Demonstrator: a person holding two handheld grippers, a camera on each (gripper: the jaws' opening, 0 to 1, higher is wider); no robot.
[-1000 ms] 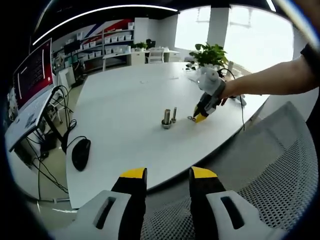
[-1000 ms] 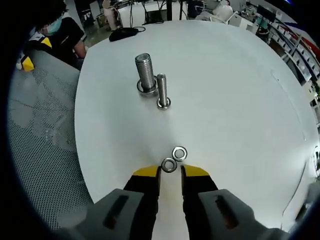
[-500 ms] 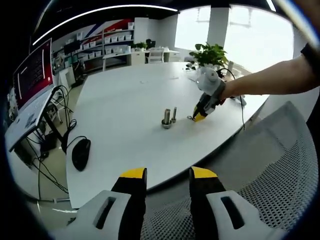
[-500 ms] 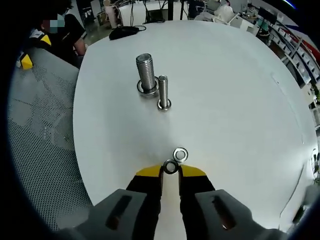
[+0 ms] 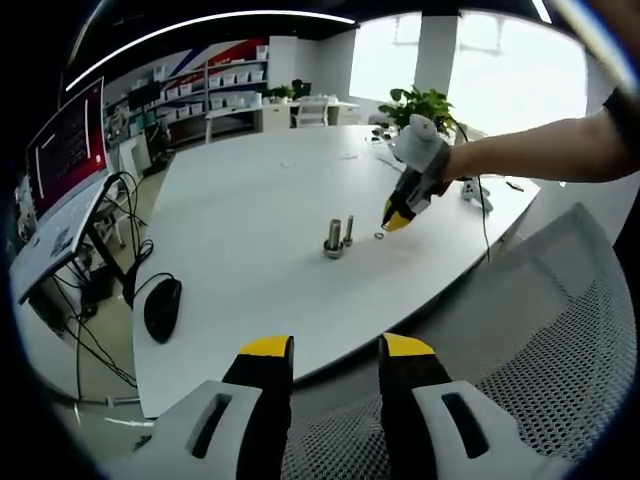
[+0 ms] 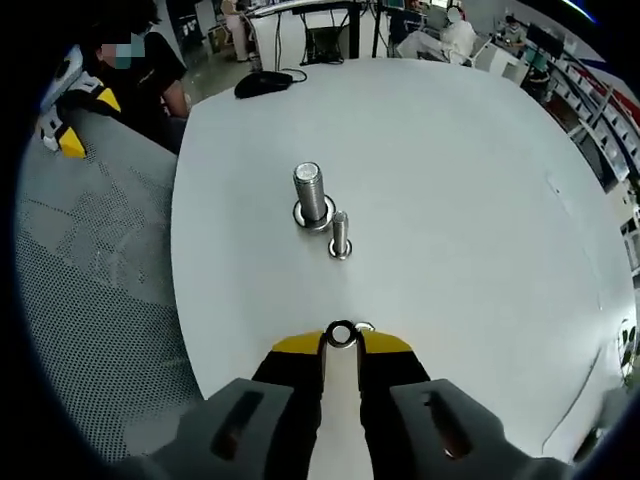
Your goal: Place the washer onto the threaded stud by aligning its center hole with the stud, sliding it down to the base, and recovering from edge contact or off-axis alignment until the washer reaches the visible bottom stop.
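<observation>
With the washer point(image 6: 341, 335) pinched edge-on between your right gripper point(image 6: 341, 345) tips at lower centre, level it, centre its hole over the thin threaded stud point(image 6: 340, 234), then lower; your left gripper point(image 5: 335, 350) idles, spread and empty.

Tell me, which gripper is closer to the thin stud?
Right. The right gripper hovers just beside the thin stud, holding a washer; the left gripper waits beyond the table's edge.

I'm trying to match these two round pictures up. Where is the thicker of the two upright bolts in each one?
Left gripper view: the thicker bolt stands mid-table, left of the thin stud.
Right gripper view: the thicker bolt stands above centre, up-left of the thin stud.
Shared landmark: the black mouse near the table's edge.
</observation>
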